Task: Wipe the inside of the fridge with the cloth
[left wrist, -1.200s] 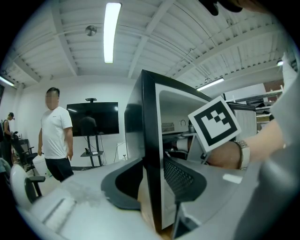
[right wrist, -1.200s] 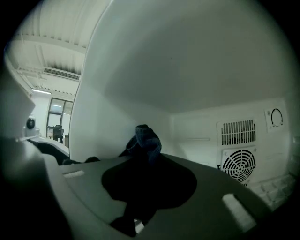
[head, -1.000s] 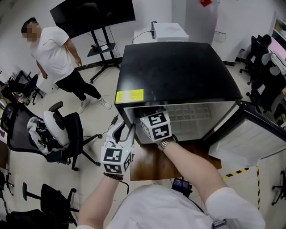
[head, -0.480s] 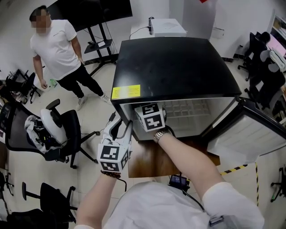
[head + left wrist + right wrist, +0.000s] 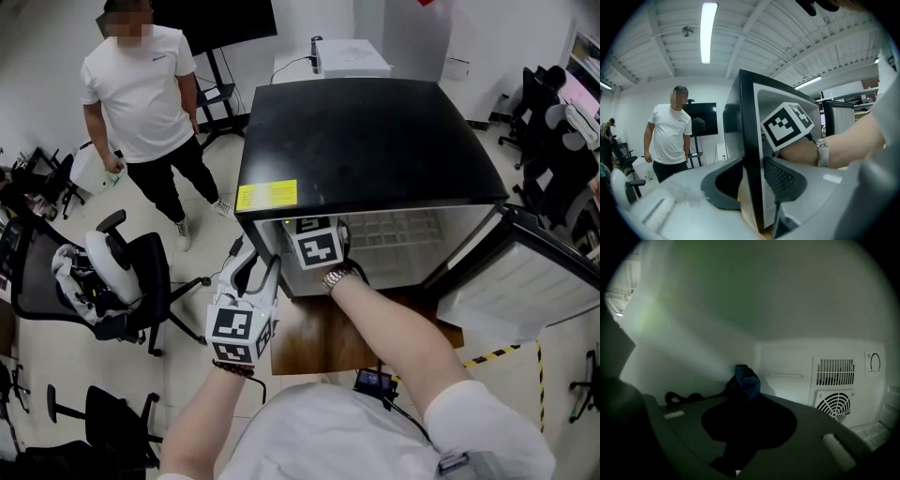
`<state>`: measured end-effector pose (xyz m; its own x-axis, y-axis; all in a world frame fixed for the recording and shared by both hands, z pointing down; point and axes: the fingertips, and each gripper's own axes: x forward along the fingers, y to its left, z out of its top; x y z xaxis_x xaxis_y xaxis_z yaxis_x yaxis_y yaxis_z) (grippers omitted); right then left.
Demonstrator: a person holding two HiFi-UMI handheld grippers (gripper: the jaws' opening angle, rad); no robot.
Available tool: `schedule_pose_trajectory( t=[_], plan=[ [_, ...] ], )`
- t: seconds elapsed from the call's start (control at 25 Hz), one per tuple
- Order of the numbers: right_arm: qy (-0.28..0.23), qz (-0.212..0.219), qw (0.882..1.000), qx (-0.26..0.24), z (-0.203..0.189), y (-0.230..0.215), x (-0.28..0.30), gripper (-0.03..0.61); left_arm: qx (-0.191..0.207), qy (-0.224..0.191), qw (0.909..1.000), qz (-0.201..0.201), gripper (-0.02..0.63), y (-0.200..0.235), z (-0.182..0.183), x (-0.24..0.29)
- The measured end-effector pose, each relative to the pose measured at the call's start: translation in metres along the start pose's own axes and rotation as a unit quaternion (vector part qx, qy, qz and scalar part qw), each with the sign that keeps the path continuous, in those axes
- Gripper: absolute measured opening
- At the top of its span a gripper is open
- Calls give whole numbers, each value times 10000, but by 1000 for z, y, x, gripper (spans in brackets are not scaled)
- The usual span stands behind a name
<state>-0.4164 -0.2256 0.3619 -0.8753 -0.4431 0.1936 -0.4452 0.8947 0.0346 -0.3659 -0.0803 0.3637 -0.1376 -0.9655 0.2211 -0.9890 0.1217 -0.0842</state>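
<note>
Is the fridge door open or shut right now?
Open. The door swings out to the right of the fridge, baring its white inside, where the right gripper holds the cloth.

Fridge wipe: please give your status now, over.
Left gripper shut on fridge wall. Right gripper inside fridge, shut on cloth. No obstacle seen inside.

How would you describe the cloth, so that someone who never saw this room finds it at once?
Find the black fridge with its door open. Inside it, the right gripper is shut on the cloth, bunched above the jaws. It is the only soft, dark blue thing among white walls and vents.
</note>
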Motion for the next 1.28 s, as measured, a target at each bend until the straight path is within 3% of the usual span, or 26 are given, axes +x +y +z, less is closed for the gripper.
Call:
schedule_pose_trajectory(
  t=[0.32,0.44,0.6,1.28],
  plan=[
    [101,-376,9992,59,-3,-35,-2,66,63,13,9999,-120,135,-2,-1,5],
    [145,-362,9992,122,-5,-29,-1,66,4,53,10000,41,136,7,-4,-8],
    [173,-750,9970,56,-3,-64,-13,66,12,-9,10000,-54,137,1,1,1],
    [302,-1272,9913,137,-14,-124,-44,66,-62,5,9999,98,135,2,0,-1]
  ],
)
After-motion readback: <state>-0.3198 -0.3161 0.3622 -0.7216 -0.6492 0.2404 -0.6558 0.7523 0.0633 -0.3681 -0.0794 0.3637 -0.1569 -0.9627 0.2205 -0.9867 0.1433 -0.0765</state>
